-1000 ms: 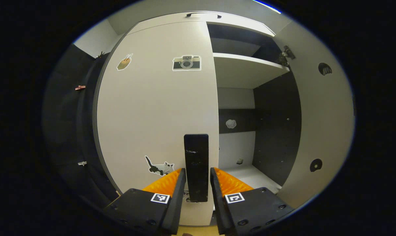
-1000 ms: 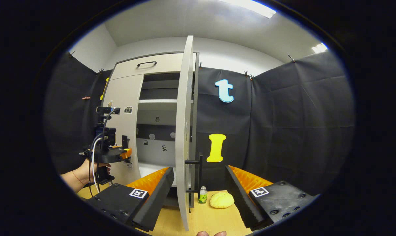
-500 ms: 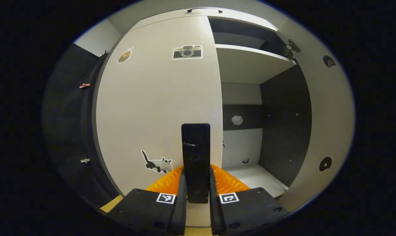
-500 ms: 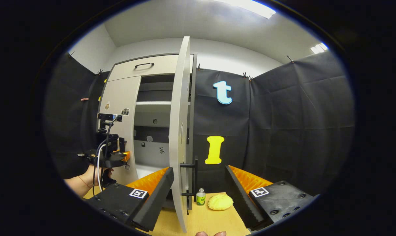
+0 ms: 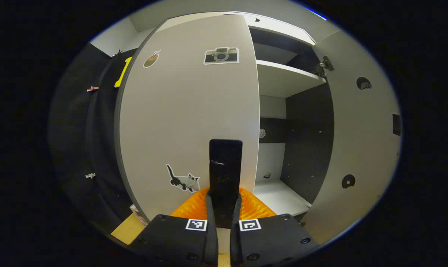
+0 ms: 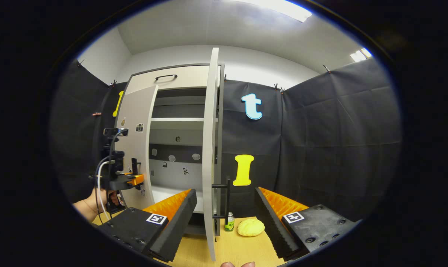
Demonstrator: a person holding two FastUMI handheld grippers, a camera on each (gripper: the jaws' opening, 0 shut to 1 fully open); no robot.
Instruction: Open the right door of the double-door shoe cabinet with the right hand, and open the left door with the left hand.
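The shoe cabinet stands against the booth wall. Its right door is fully open; its left door is slightly ajar. The left hand-held gripper clamps the left door's handle. The right hand-held gripper is released, fingers spread.

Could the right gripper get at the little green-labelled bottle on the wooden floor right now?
Probably yes. The right gripper has its jaws wide open, and the small bottle stands ahead of it. But the open white right door and its black bar handle stand close by, so it would need care.
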